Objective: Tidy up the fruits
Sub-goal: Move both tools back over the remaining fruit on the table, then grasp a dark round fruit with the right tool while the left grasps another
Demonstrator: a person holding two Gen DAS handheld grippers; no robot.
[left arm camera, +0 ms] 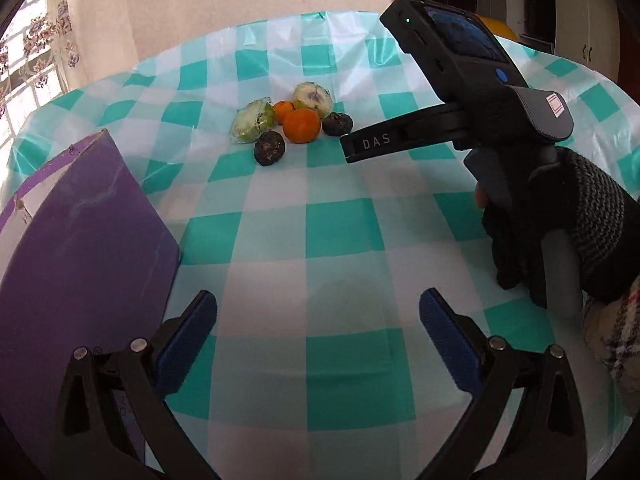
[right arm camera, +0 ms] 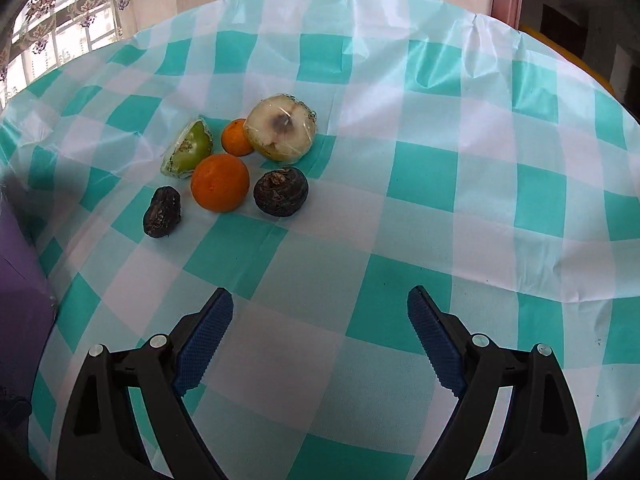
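Observation:
A cluster of fruit lies on the checked tablecloth. It holds a large orange point(right arm camera: 219, 188) point(left arm camera: 302, 125), a small orange point(right arm camera: 236, 137) point(left arm camera: 283, 111), two dark wrinkled fruits point(right arm camera: 281, 192) point(right arm camera: 162, 212) point(left arm camera: 269, 148) point(left arm camera: 337, 124), a wrapped green piece point(right arm camera: 187, 153) point(left arm camera: 254, 121) and a wrapped pale half fruit point(right arm camera: 282, 128) point(left arm camera: 313, 99). My left gripper point(left arm camera: 318, 316) is open and empty, well short of the fruit. My right gripper point(right arm camera: 320, 320) is open and empty, nearer the fruit. It shows from the side in the left wrist view point(left arm camera: 366, 145), its tip beside a dark fruit.
A purple box point(left arm camera: 80, 248) stands at the left on the table; its edge shows in the right wrist view point(right arm camera: 20, 280). The round table point(right arm camera: 480, 184) has a teal and white cloth. A wall and curtained window lie behind. A yellow object point(left arm camera: 498, 28) lies past the far edge.

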